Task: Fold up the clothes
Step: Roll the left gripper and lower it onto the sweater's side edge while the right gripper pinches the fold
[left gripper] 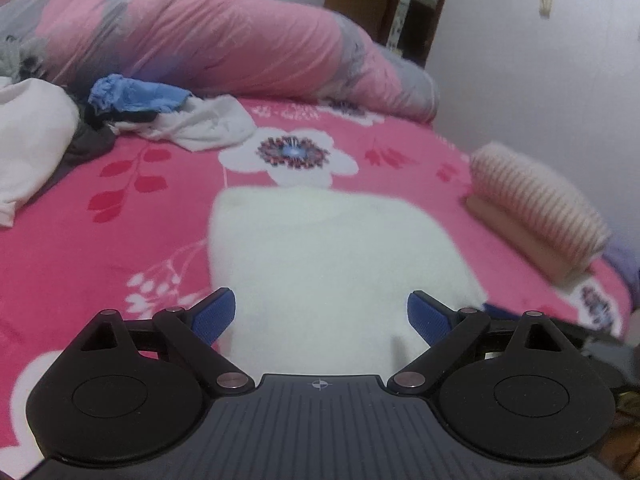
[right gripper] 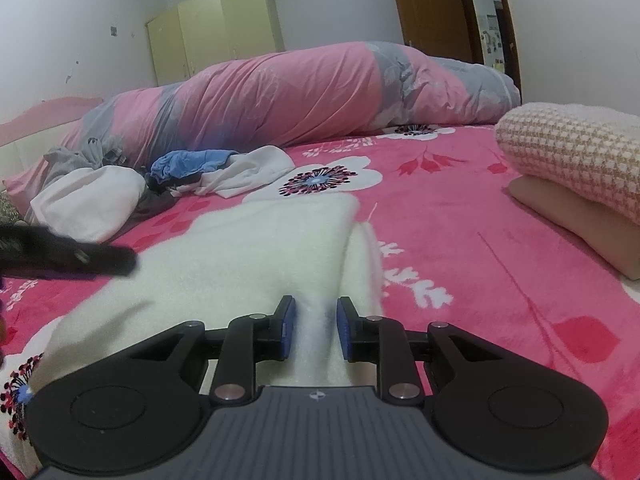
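My left hand-held gripper (left gripper: 321, 314): spread above white garment (left gripper: 328, 256) | my right hand-held gripper (right gripper: 313, 328): pinching its fold | bed (right gripper: 460, 216): near edge.

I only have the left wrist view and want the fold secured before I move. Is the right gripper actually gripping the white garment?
Observer: Yes. The right gripper pinches a raised ridge of the white garment between its blue pads.
Operator: Am I in that view too?
Observer: Yes. The left gripper shows there as a dark blurred shape coming in from the left edge, over the garment's near-left part. Whether it touches the fabric I cannot tell.
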